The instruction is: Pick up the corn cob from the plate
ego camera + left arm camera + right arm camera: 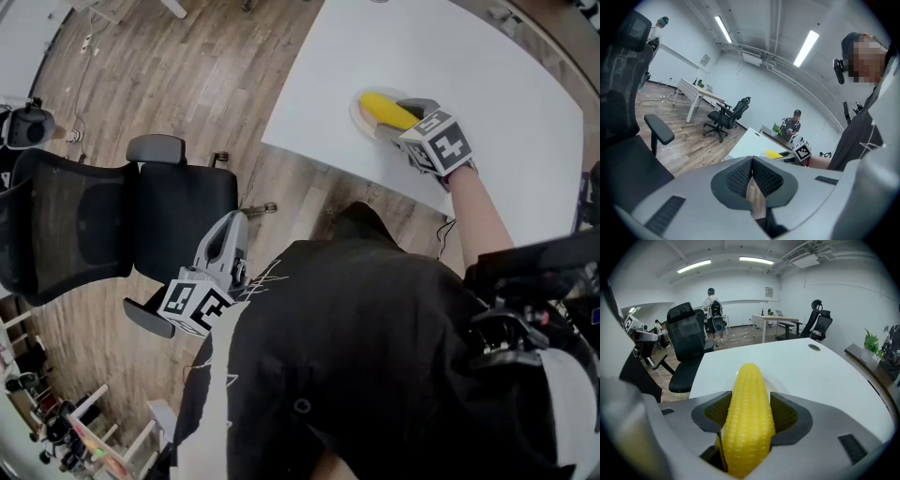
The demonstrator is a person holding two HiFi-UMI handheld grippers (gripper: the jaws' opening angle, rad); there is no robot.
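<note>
A yellow corn cob (pixel 748 416) lies lengthwise between the jaws of my right gripper (pixel 749 420), which is shut on it. From the head view the corn cob (pixel 384 109) sits over a pale round plate (pixel 360 120) near the front edge of the white table (pixel 487 84), with the right gripper (pixel 405 120) reaching in from the right. My left gripper (pixel 234 246) hangs low beside the person's body, away from the table. Its jaws (pixel 753 180) are shut with nothing between them.
A black office chair (pixel 84 216) stands on the wood floor left of the table. More desks, chairs and people stand farther back in the room. The table's near edge (pixel 347 169) runs just below the plate.
</note>
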